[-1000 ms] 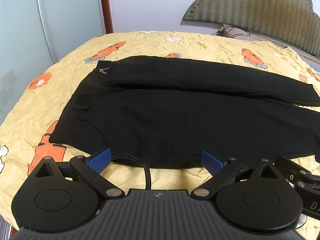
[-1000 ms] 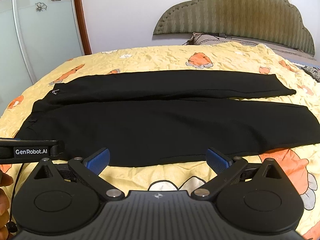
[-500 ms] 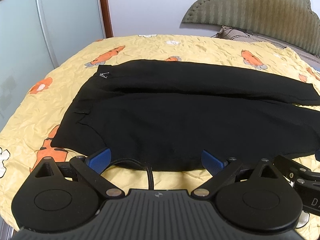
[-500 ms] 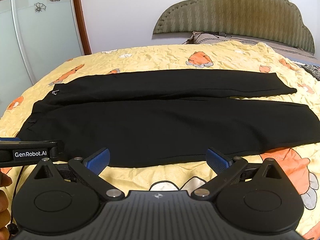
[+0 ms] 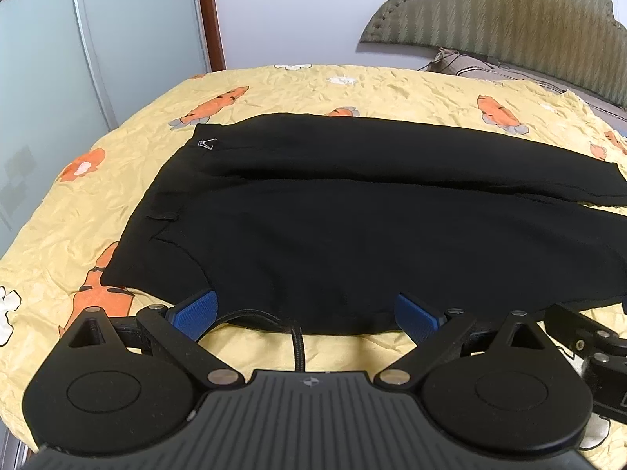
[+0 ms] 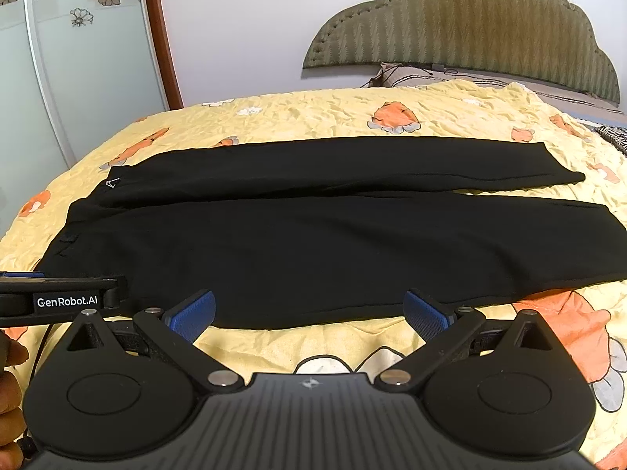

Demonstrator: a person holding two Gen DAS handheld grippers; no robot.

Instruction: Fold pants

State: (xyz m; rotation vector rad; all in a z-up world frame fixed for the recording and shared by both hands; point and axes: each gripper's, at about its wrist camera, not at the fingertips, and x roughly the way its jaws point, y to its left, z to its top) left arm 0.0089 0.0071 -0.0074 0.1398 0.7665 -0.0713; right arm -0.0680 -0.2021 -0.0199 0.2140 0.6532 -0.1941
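Observation:
Black pants [image 5: 333, 227] lie flat on a yellow bedspread [image 5: 98, 203], waist at the left, both legs running right side by side. They also show in the right wrist view [image 6: 313, 231]. My left gripper [image 5: 305, 313] is open and empty, hovering at the pants' near edge by the waist end. My right gripper [image 6: 309, 311] is open and empty at the near edge of the near leg, further right. The left gripper's body [image 6: 58, 299] shows at the left of the right wrist view.
The bedspread has orange carrot prints [image 6: 564, 325]. A padded olive headboard [image 6: 462, 27] and a pillow [image 6: 411, 74] stand at the far right. A glass wardrobe door [image 5: 78, 58] lies beyond the bed's left edge. A black cable [image 5: 296, 346] hangs below the left gripper.
Both grippers have tilted or drawn back slightly, so the pants sit a little lower in both views. Both stay open and the pants have not moved.

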